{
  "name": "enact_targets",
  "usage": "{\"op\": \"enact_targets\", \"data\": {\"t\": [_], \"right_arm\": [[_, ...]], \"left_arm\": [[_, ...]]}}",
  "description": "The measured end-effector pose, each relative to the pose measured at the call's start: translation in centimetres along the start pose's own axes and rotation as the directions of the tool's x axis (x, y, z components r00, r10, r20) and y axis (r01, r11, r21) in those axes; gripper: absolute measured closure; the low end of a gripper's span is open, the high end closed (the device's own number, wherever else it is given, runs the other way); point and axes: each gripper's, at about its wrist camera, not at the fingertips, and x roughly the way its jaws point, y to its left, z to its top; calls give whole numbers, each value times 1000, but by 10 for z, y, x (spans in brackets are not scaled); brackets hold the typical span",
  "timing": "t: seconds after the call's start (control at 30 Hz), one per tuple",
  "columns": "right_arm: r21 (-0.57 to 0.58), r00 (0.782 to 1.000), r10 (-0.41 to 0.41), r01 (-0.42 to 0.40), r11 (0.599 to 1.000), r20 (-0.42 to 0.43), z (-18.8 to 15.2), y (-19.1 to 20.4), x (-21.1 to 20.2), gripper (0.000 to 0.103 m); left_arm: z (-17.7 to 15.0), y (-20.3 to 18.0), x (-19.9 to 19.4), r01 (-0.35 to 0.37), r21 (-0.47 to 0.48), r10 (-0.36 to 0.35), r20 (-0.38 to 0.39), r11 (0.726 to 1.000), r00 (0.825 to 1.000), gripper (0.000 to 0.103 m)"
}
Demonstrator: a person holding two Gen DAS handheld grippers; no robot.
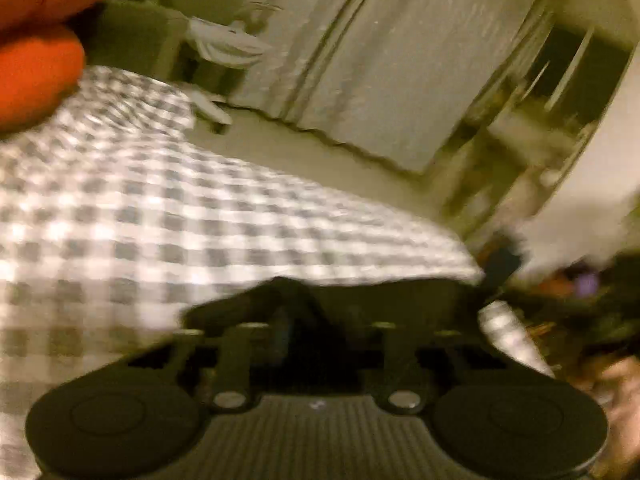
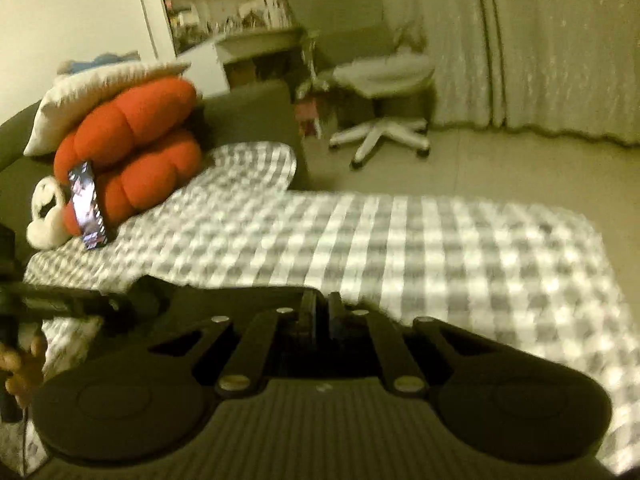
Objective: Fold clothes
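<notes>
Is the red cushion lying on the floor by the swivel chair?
No. The red cushion sits on the checked cover, well left of the swivel chair.

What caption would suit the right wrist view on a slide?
Right gripper, jaws nearly together, over a grey-and-white checked cloth beside a plump red cushion.

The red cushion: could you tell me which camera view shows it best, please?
The right wrist view: the red cushion shows whole, lying on the checked cloth. The left wrist view catches only a blurred part at the upper left edge.
</notes>
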Motion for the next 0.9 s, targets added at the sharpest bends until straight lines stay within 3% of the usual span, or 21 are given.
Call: {"op": "enact_targets", "data": {"t": [0.07, 0.2, 0.33, 0.4, 0.47, 0.53, 0.7, 0.9], "right_arm": [[-11, 1000, -24, 25, 1000, 19, 0, 1, 2, 97], [-55, 997, -72, 70, 996, -34, -11, 5, 23, 97], [-77, 996, -91, 89, 993, -20, -14, 9, 25, 97], [-85, 994, -110, 109, 990, -6, -13, 10, 22, 94], [-91, 990, -141, 142, 986, 16, -11, 9, 15, 88], [-81, 985, -165, 168, 982, 40, -7, 8, 6, 88], [-40, 987, -154, 156, 987, 45, -7, 2, -25, 88], [-44, 999, -45, 43, 998, -31, -27, 14, -47, 88]], "left_arm": [[0, 3, -2, 1, -5, -1, 20, 1000, 1000, 92], [2, 4, -3, -32, -2, 32, 30, 999, 999, 93], [-3, 2, -6, -46, -16, 47, 55, 999, 997, 92], [-7, 5, -12, -36, -31, 38, 72, 999, 997, 88], [-5, 7, -18, -47, -51, 52, 84, 998, 995, 67], [-4, 4, -28, -59, -46, 63, 104, 997, 993, 59], [-12, -12, -52, -56, -8, 57, 113, 998, 992, 57], [-33, -33, -59, -29, 21, 28, 62, 999, 998, 57]]}}
